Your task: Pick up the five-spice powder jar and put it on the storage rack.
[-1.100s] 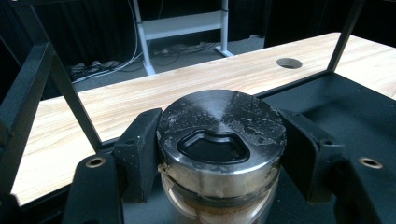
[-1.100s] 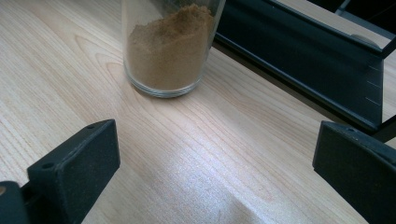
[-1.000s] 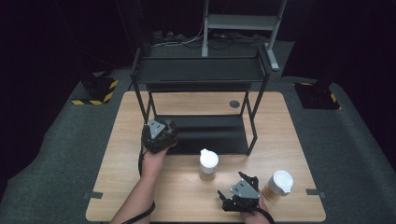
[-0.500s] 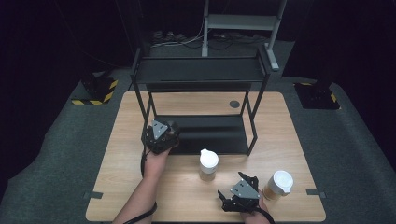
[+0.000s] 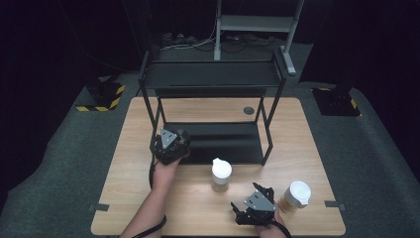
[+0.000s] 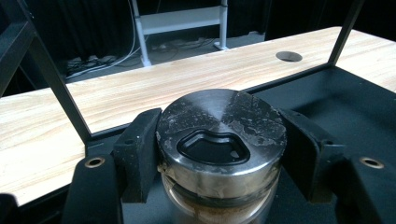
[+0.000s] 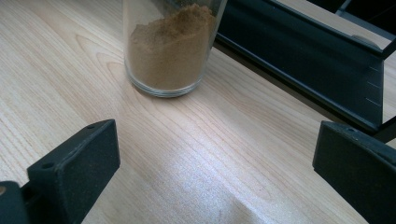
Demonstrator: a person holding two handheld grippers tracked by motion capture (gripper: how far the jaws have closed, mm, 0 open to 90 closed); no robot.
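Note:
My left gripper [image 6: 219, 154] is shut on a glass jar with a scuffed metal lid [image 6: 220, 133] and brown powder inside. It holds the jar over the front left of the black rack's lower shelf [image 5: 223, 144]. In the high view the left gripper [image 5: 171, 145] sits at that shelf's left end. My right gripper [image 5: 247, 199] rests near the table's front edge, and its jaws [image 7: 215, 163] stand wide apart with bare wood between them. A glass jar of brown powder [image 7: 170, 46] with a white lid [image 5: 221, 168] stands ahead of it, apart from the jaws.
A paper cup with a white lid [image 5: 296, 195] stands right of the right gripper. The two-tier black rack [image 5: 213, 74] takes up the middle and back of the wooden table [image 5: 297, 134]. A round cable hole [image 5: 248, 110] lies behind the rack.

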